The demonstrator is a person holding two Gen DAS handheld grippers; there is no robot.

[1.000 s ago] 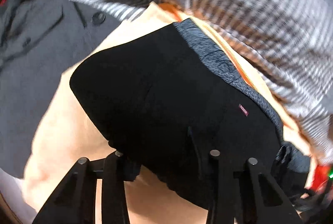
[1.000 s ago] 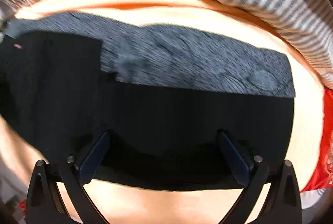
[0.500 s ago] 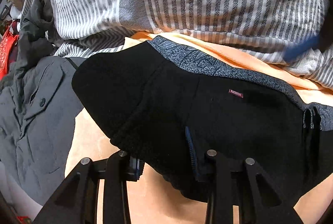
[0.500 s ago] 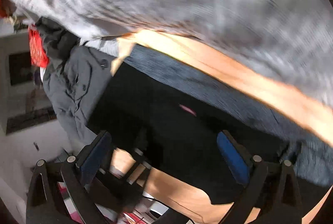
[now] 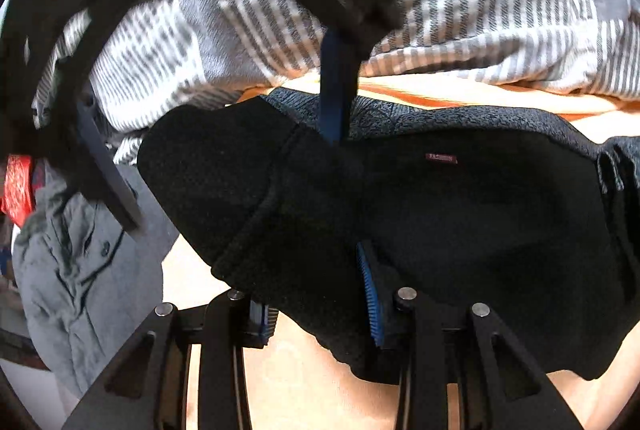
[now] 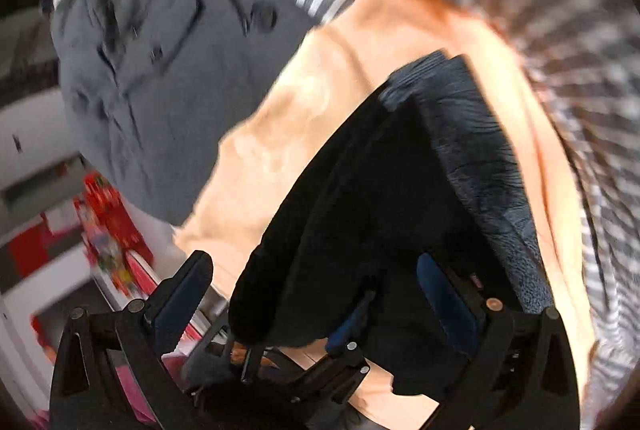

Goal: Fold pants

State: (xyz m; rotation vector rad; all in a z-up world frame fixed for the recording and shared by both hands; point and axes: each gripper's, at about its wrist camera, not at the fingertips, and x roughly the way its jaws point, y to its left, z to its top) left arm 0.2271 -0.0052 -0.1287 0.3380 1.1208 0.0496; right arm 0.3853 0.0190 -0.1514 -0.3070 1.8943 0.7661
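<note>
Striped bedding [image 5: 460, 10], grey jacket [image 6: 160, 70], peach sheet [image 6: 300, 118]

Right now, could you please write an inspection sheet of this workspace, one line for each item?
Surface: peach sheet, mostly covered.
Job's things: black pants, grey waistband along far edge, small red label.
Clutter: grey buttoned jacket; striped bedding.
Grippers: left gripper shut on pants' near edge; right gripper open, one finger reaching down at the waistband.
Cables: nothing seen.
Surroundings: red items, blurred.
</note>
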